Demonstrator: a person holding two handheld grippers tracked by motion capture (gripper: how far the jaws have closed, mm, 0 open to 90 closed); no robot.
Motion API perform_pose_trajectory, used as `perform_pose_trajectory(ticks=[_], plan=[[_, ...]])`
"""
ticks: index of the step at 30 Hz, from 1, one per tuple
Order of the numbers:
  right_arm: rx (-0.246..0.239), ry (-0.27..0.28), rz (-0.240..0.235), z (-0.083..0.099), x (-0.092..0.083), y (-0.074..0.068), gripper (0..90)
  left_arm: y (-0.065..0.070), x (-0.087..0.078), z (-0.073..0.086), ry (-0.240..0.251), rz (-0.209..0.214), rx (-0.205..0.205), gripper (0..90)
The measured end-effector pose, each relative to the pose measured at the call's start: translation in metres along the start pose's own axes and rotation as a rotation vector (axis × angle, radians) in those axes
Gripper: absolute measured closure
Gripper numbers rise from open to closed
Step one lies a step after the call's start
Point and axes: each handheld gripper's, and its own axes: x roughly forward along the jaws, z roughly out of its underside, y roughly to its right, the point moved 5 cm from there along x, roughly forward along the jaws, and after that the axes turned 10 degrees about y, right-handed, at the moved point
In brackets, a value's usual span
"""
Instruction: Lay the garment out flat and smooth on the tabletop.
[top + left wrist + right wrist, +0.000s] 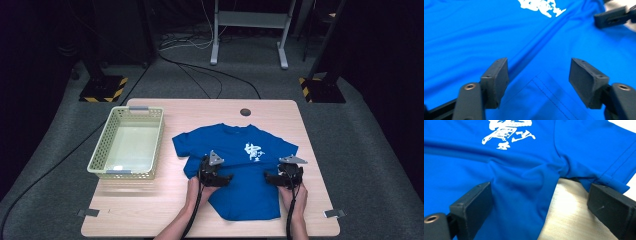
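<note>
Left gripper [539,82] hovering over the blue T-shirt [235,165], jaws apart, nothing pinched. Right gripper [541,212] gaping wide, straddling the shirt's side edge on the wooden table [150,200].

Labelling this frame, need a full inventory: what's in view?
T-shirt: 1, blue with white print, flat on the table, right of centre.
Basket: 1, pale green, table's left.
Table: 1, light wood.
Stand: 1, grey, on the floor behind.
Left gripper: 1, black, jaws open over the shirt's left side.
Right gripper: 1, black, jaws open at the shirt's right edge.
Hands: 2, bottom edge.
</note>
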Motion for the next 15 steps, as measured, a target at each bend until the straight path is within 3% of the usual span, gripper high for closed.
perform_pose_trajectory(ticks=[4,15], plan=[[-0.001,0.001,0.000,0.000,0.000,0.000,5.8,0.001,0.006,0.006,-0.050,0.000,0.034,45.7],[-0.003,0.004,-0.001,0.000,0.000,-0.001,6.3,0.004,0.000,0.012,0.000,-0.017,0.053,71.4]])
